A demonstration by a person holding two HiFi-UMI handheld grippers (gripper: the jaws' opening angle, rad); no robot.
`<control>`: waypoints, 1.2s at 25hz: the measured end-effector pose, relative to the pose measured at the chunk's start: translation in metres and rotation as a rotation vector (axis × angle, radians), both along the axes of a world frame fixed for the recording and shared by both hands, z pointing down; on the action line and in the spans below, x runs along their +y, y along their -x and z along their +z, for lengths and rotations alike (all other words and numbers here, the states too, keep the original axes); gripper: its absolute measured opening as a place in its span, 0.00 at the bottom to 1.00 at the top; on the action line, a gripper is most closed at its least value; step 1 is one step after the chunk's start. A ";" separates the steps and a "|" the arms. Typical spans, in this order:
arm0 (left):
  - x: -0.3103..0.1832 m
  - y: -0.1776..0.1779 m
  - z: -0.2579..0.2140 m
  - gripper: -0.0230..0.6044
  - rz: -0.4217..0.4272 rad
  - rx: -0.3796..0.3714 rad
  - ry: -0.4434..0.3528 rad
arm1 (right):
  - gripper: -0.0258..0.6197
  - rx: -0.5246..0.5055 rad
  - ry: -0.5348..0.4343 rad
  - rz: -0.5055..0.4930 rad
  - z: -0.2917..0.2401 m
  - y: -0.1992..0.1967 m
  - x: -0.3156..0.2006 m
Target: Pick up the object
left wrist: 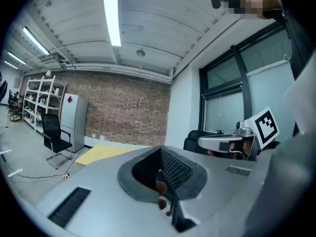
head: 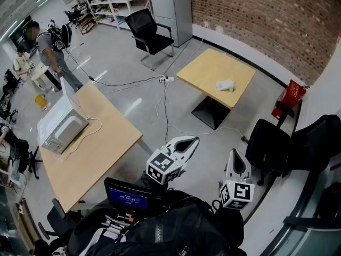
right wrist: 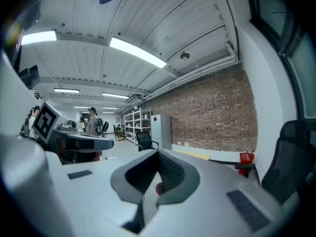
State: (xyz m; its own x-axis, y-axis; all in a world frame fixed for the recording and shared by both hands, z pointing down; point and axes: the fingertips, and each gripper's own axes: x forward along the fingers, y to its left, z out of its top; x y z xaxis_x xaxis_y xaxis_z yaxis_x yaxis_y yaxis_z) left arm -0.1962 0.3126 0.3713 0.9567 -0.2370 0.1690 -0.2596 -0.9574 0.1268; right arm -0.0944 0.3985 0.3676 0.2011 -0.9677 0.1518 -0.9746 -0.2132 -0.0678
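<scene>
A small white object (head: 225,85) lies on the square yellow table (head: 205,71) across the floor, far ahead of both grippers. My left gripper (head: 193,141) hangs over the grey floor with its jaws together and nothing between them; in the left gripper view its tips (left wrist: 160,148) meet in front of the brick wall. My right gripper (head: 235,154) is beside it, a little to the right, also shut and empty, and its tips (right wrist: 158,152) touch in the right gripper view. Both point roughly level toward the yellow table (left wrist: 106,152).
A long wooden table (head: 101,148) with a white microwave (head: 61,124) stands at the left. Black office chairs (head: 272,143) sit at the right, another chair (head: 148,32) at the back. A power strip with cables (head: 164,79) lies on the floor. A person (head: 50,52) stands far left.
</scene>
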 end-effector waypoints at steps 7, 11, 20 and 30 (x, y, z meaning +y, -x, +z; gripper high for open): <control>-0.009 -0.009 -0.002 0.03 -0.044 0.010 -0.024 | 0.04 0.016 0.013 -0.023 0.006 -0.011 0.005; -0.006 -0.017 0.001 0.03 -0.050 -0.004 -0.013 | 0.04 0.006 0.021 -0.012 0.012 -0.022 0.012; -0.017 -0.027 0.015 0.03 -0.059 -0.037 -0.007 | 0.04 -0.046 0.040 -0.019 0.033 -0.035 -0.003; -0.095 -0.059 0.026 0.03 -0.052 0.001 0.015 | 0.04 0.001 0.101 0.004 0.039 -0.055 -0.066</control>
